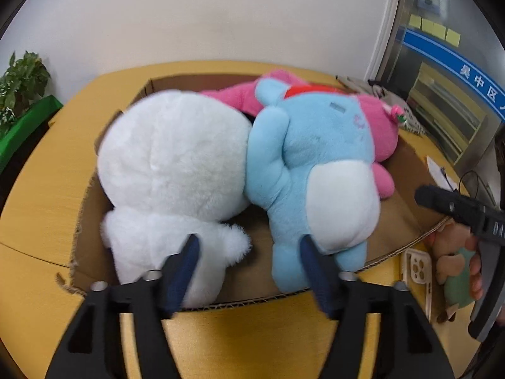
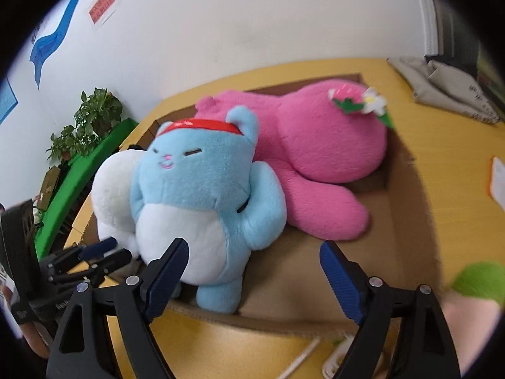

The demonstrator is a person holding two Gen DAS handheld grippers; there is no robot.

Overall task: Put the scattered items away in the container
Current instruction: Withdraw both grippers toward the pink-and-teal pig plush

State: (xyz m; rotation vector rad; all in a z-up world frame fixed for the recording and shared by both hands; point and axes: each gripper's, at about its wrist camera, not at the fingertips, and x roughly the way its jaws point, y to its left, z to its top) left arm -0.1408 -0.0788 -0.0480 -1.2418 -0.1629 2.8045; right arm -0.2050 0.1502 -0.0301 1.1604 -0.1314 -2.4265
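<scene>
A shallow cardboard box (image 1: 85, 208) lies on the yellow table (image 1: 41, 195). In it lie a white plush (image 1: 176, 170), a blue plush bear (image 1: 312, 170) with a red headband (image 2: 202, 124), and a pink plush (image 2: 315, 148). My left gripper (image 1: 249, 249) is open and empty over the box's near edge, between the white and blue plush. My right gripper (image 2: 252, 259) is open and empty at the blue bear's (image 2: 202, 199) feet. It also shows at the right of the left wrist view (image 1: 467, 214). A small plush with pink and green parts (image 1: 454, 262) lies outside the box (image 2: 397, 221).
A white phone case (image 1: 416, 271) lies on the table right of the box. A notebook (image 1: 410, 117) and papers (image 1: 438, 170) lie at the far right. A potted plant (image 1: 22, 82) and a green edge stand at the left. Grey bags (image 2: 448, 91) lie at the table's far corner.
</scene>
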